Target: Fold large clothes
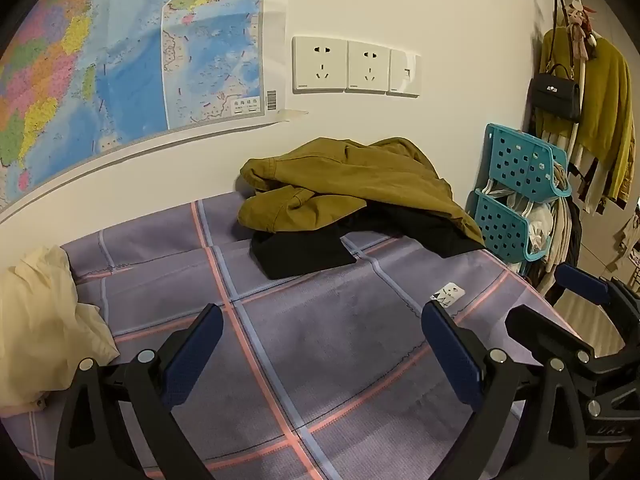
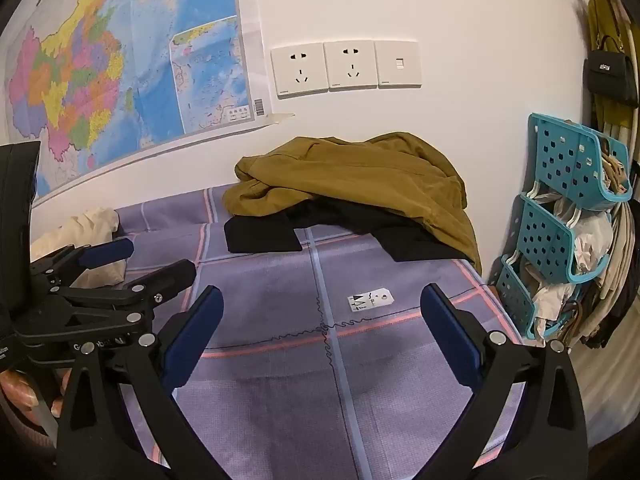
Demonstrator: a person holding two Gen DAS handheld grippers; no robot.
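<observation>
Matt mustard cloth jacket (image 1: 352, 184) lies on a woven plaid sheet (image 1: 320, 340); the perforated teal baskets (image 1: 520, 184) look like glossy plastic.

Left gripper (image 1: 322, 344): black moulded frame, 2 long fingers (image 1: 192, 356) faced with dark blue textured pads on their inner sides. Silver round pivot fasteners sit behind each pad, 2 per side. Arms are triangular struts with slotted cut-outs.

Right gripper (image 2: 320, 342): same build, black frame, dark blue ribbed pads, 2 silver fasteners behind each pad.

In the right wrist view, the left unit shows from the side: layered black linkage bars, small silver screws, partly legible white lettering on the body behind the jaws. A hand (image 2: 24, 392) is partly visible behind that unit; no sleeve can be made out.
</observation>
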